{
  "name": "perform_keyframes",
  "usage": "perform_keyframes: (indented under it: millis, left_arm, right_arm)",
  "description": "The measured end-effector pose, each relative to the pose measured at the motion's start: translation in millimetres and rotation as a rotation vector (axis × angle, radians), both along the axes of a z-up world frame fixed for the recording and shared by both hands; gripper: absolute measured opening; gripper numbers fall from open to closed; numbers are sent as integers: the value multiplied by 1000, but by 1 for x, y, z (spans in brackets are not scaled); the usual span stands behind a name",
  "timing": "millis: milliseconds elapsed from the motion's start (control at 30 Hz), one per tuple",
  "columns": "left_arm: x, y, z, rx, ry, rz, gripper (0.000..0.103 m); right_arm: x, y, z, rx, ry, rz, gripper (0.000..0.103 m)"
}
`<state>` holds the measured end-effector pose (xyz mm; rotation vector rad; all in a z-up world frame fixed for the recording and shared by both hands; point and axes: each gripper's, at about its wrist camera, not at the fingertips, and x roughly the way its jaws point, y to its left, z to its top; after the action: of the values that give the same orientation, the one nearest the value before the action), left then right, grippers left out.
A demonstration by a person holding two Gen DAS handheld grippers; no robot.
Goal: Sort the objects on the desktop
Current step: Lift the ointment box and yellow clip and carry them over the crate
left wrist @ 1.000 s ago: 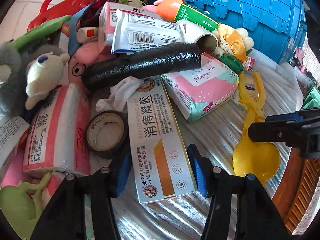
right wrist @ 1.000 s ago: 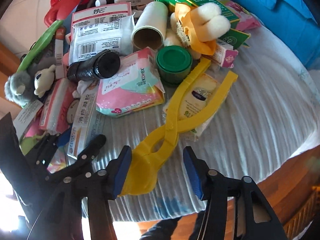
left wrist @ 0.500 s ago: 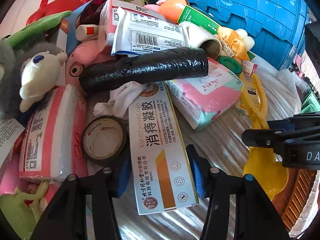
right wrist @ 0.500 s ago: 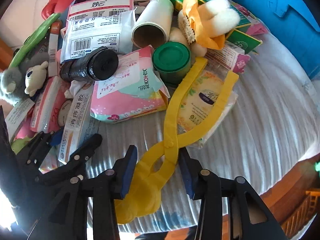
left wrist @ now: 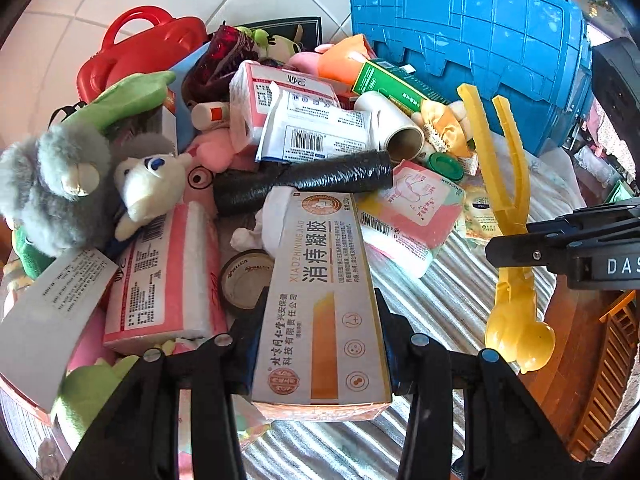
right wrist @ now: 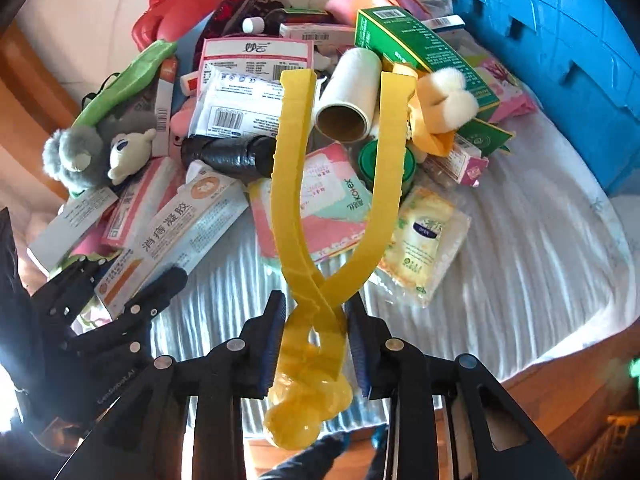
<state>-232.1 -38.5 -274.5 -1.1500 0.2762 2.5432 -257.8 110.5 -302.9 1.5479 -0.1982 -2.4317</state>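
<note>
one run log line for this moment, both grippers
left gripper: shut on box | right gripper: shut on yellow tongs | both lifted off cloth | bin: behind pile

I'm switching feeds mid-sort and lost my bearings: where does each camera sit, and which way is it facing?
Left wrist: on the left gripper, looking forward and down along its jaws, shut on the long orange-and-white box; the right gripper shows at the right edge.
Right wrist: on the right gripper, looking steeply down, jaws shut on the yellow tongs; the left gripper shows lower left.
Shared: box, tongs, black roll, blue crate.
</note>
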Motion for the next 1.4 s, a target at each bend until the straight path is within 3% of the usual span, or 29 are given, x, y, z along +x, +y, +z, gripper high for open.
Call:
perform_keyframes:
  millis: [367, 767, 967, 1100, 1400]
  left_arm:
    - [3, -7, 61, 29, 153, -15, 44]
    - [-6, 32, 188, 81, 445, -121, 44]
    - [-17, 95, 257, 134, 600, -230, 44]
    - [-32, 158, 287, 144, 665, -311, 44]
    - [-84, 294, 314, 172, 654, -396, 44]
  right_arm:
    - [-7, -19, 62, 32, 181, 20, 30]
    - [-2, 22, 203, 10, 528, -113, 30]
    - [3, 80, 269, 47, 720, -239, 30]
    - [-8, 132, 300, 61, 799, -328, 30]
    - [-57, 258, 316, 125, 805, -427, 30]
